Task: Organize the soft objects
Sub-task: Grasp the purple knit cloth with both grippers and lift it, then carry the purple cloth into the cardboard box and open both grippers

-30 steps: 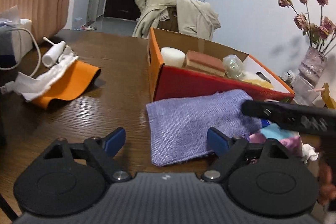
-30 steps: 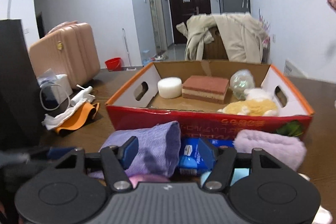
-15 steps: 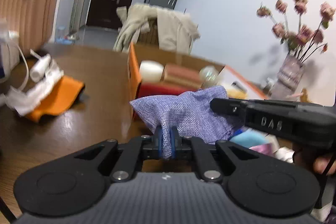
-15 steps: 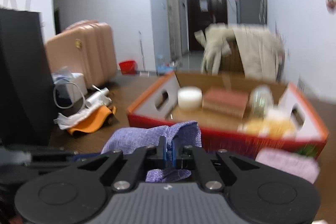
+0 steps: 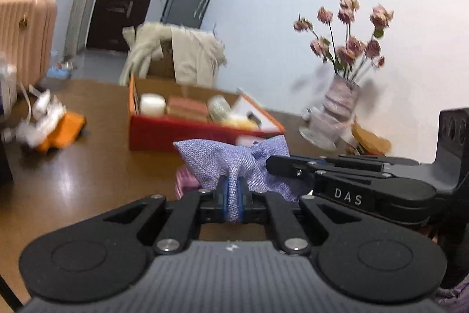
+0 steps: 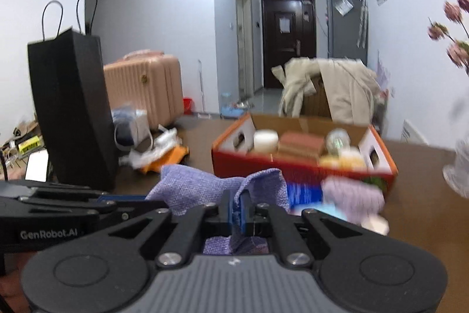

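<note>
step: both grippers, left gripper (image 5: pixel 233 203) and right gripper (image 6: pixel 240 213), pinching flat lilac woven cloth (image 5: pixel 234 163), lifting it before red-and-orange cardboard box (image 5: pixel 202 131) | next: likely folding or carrying it boxward, keeping both pinches tight

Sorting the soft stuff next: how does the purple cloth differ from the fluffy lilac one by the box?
The purple cloth is coarse-woven, lifted and bunched, pinched by both the left gripper and right gripper. The fluffy lilac cloth is paler, plush, and lies untouched against the red box. Both are soft purple fabrics.
</note>
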### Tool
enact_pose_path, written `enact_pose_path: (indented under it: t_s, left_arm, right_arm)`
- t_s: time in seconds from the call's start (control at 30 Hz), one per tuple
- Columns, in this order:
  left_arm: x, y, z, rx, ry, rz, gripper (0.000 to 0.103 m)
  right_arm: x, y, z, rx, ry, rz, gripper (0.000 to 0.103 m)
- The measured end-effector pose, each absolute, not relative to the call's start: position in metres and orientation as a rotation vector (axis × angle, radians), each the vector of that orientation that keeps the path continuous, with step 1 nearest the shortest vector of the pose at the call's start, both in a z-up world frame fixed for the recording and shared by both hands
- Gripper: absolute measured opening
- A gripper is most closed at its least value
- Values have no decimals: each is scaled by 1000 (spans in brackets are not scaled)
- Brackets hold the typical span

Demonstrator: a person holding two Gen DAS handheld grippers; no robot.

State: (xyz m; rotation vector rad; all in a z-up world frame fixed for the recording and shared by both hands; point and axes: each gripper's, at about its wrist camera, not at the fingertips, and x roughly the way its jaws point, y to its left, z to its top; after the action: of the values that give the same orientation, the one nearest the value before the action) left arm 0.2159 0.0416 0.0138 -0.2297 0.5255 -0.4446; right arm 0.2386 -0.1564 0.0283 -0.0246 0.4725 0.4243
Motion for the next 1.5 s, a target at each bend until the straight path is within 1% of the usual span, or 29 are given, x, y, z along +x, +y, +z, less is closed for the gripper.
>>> enact_pose_path:
  t_s: [0.13, 0.33, 0.53, 0.67, 0.73, 0.87, 0.97, 1.1, 1.17, 1.23, 1.27, 1.33, 1.37, 1.4, 1.43, 1.47, 1.5]
  left_arm:
    - [195, 25, -10, -196, 584, -474, 7]
    - [188, 9, -35, -164, 656, -487, 7]
    - [186, 5, -34, -154, 649, -498, 6]
    - [198, 9, -11, -183, 590, -501, 6]
    - [215, 14, 11, -192, 531, -509, 6]
    - [275, 23, 48, -161, 445, -497, 6]
    - [342, 28, 60, -154, 448, -482, 6]
    - [425, 28, 48, -125, 487, -398, 6]
    - [457, 30, 34, -113, 536, -373, 6]
    - [482, 34, 16, -115, 600, -340, 6]
    - [488, 35, 10, -98, 606, -316, 7]
    - [492, 37, -3, -45, 593, -276, 8]
    - [493, 39, -9, -43, 604, -287, 12]
    - [493, 42, -13, -48, 619, -302, 23]
    - [492, 44, -16, -53, 625, -311, 29]
    - [492, 45, -18, -54, 628, -306, 42]
    - [489, 46, -18, -46, 623, -294, 44]
  right_arm:
    - [209, -165, 1, -31, 539, 384, 5]
    - [187, -179, -31, -11, 616, 325, 5]
    - [183, -187, -34, 1, 609, 315, 5]
    - [195, -187, -19, 17, 570, 346, 5]
    - [212, -185, -1, 12, 526, 378, 5]
    - [269, -181, 37, -34, 435, 410, 5]
    - [338, -176, 54, -27, 420, 432, 5]
    - [436, -161, 48, -12, 495, 452, 5]
    - [474, -152, 34, -7, 545, 448, 5]
    - [509, -146, 15, 27, 634, 449, 5]
    - [520, -145, 7, 49, 658, 453, 5]
    - [540, -145, -8, 101, 724, 459, 5]
    - [546, -144, -15, 107, 741, 454, 5]
    - [551, -143, -22, 102, 765, 447, 5]
    - [554, -140, -29, 99, 793, 447, 5]
    - [556, -139, -37, 101, 821, 458, 6]
    - [556, -138, -41, 102, 819, 457, 10]
